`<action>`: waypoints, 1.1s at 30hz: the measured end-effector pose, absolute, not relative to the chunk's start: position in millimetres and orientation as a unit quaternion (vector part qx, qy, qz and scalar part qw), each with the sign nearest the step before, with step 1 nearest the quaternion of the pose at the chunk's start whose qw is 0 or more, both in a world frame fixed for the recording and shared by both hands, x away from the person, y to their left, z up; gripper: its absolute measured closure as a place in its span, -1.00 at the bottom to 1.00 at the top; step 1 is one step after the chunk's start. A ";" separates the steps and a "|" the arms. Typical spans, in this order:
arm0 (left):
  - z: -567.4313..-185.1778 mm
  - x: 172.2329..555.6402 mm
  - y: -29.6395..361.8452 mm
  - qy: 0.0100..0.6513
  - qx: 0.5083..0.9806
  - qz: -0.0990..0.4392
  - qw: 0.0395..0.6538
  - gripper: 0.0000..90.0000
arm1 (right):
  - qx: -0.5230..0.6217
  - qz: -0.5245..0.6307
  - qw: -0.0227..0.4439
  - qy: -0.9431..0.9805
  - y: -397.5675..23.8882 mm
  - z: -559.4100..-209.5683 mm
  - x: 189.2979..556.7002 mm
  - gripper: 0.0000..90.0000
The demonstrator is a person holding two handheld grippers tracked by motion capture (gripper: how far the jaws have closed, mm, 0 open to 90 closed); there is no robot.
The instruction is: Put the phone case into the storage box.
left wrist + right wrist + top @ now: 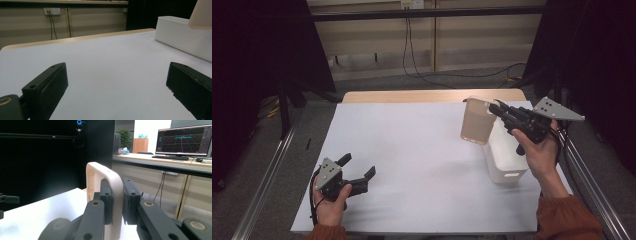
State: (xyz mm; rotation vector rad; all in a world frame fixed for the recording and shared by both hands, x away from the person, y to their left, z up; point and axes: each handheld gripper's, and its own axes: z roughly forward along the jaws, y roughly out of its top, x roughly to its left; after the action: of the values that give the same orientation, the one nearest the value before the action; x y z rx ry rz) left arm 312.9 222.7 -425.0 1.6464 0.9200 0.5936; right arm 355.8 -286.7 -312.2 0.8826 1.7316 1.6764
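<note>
In the high view, the right hand (539,152) is reaching forward from the near right edge, its right claw (493,107) clamping the rim of one beige tub (477,121) and holding it above the worktop (412,150), tilted, just over the far end of one white bin (506,155). The left hand (331,205) is lying low at the near left corner, its left claw (358,167) released and holding nothing.

In the left gripper view, the jaws are standing wide apart over bare worktop (105,62), with the white bin (182,37) far off to the right and a corner of the beige tub (202,15) above it.

In the right gripper view, both jaws are pinching the beige tub's (113,185) wall, one inside and one outside.
</note>
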 end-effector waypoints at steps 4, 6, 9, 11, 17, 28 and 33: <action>-425.3 313.3 222.7 0.390 0.695 0.249 0.551 -0.92 | 0.321 0.631 0.280 0.648 -295.4 -308.7 360.2 0.80; -425.2 313.2 222.5 0.391 0.695 0.251 0.549 -0.92 | 0.316 0.634 0.279 0.649 -299.5 -307.7 361.2 0.80; -425.3 313.2 222.4 0.388 0.697 0.250 0.549 -0.92 | 0.307 0.640 0.278 0.647 -306.1 -306.7 362.9 0.80; -425.1 313.0 221.3 0.388 0.697 0.250 0.548 -0.92 | 0.303 0.641 0.279 0.648 -310.4 -305.7 364.0 0.80; -424.9 313.0 219.4 0.388 0.697 0.247 0.550 -0.92 | 0.310 0.640 0.286 0.642 -322.7 -302.6 370.5 0.80; -425.0 313.8 219.6 0.386 0.701 0.246 0.547 -0.91 | 0.327 0.633 0.302 0.633 -338.9 -300.1 386.4 0.80; -425.0 314.2 221.1 0.389 0.699 0.248 0.547 -0.92 | 0.332 0.627 0.308 0.634 -344.6 -299.4 394.5 0.80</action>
State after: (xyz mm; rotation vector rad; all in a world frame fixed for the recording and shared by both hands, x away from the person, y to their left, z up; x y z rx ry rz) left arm 314.2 221.1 -425.0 1.6567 0.9213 0.5880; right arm 394.5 -344.6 -299.4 0.8771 1.6756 1.6576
